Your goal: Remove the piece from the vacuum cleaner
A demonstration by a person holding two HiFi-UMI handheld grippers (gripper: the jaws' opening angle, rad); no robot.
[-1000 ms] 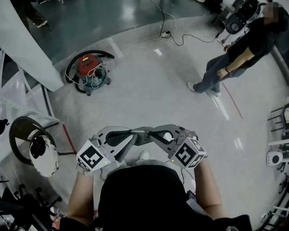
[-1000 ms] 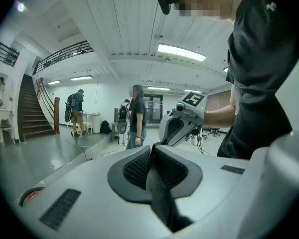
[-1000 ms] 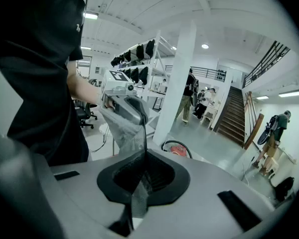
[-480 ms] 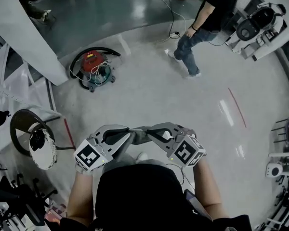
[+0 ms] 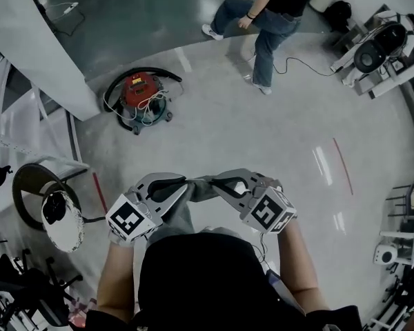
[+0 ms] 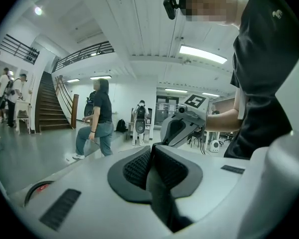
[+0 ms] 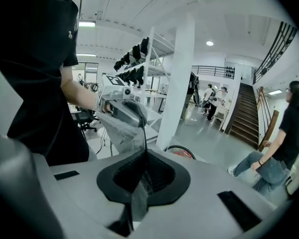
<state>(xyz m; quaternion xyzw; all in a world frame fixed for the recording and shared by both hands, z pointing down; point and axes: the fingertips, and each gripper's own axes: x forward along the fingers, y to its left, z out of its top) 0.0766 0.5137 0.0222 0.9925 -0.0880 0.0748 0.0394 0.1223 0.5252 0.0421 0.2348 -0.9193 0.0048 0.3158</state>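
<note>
My left gripper (image 5: 186,187): jaws pressed together on one end of a thin, floppy grey sheet (image 5: 200,189).
My right gripper (image 5: 214,183): jaws clamped on the same sheet's other end, its tips near the left one's and facing them.
Sheet: spans the short gap between both sets of tips, in front of my chest; a loose part hangs down below.
Red canister vacuum cleaner with black hose (image 5: 139,95): on the pale floor, well apart from both grippers, near a white pillar (image 5: 34,47).
Person in dark top and jeans (image 5: 269,12): far ahead, beyond the vacuum.
</note>
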